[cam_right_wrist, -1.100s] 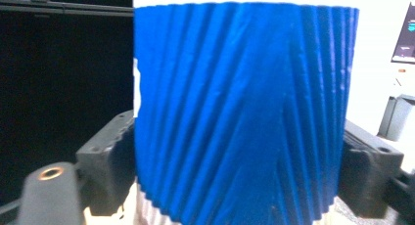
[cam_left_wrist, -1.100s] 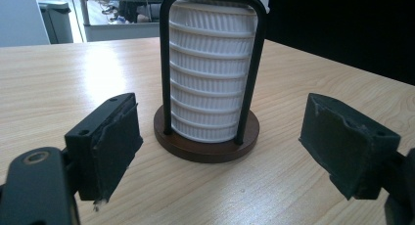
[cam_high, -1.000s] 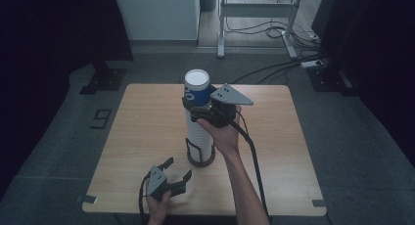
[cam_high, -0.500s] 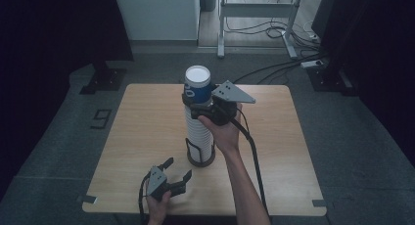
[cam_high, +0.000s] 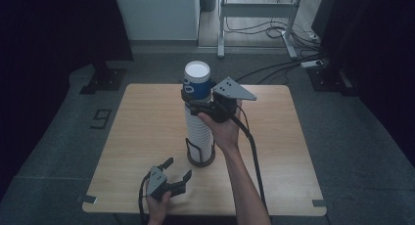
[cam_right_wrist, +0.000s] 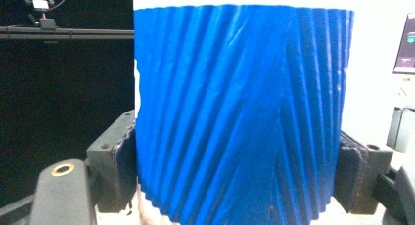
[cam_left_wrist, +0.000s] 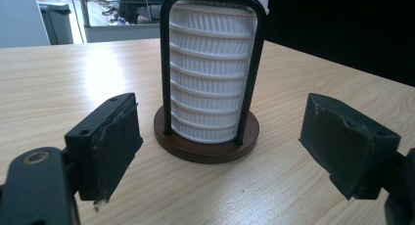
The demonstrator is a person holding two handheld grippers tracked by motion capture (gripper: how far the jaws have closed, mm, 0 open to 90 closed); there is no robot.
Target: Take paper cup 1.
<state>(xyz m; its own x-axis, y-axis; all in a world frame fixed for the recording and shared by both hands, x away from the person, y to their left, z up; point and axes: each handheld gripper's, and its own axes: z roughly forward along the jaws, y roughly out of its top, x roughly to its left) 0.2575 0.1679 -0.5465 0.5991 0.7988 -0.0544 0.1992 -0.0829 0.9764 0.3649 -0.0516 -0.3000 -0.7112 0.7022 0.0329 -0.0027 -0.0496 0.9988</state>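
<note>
Currently my right gripper (cam_high: 195, 103) is up at the top of the stack of white cups (cam_high: 199, 134), jaws just closing in and now pinching the blue cup (cam_right_wrist: 242, 117) on both sides; pads press its ribbed wall. That blue cup sits topmost on the stack, which stands in the black wire holder (cam_left_wrist: 205, 137) mid-table (cam_high: 142, 137). My left gripper (cam_high: 174, 170) rests low near the table's front edge, jaws spread wide, nothing between them, aimed at the holder's base but apart from it.
</note>
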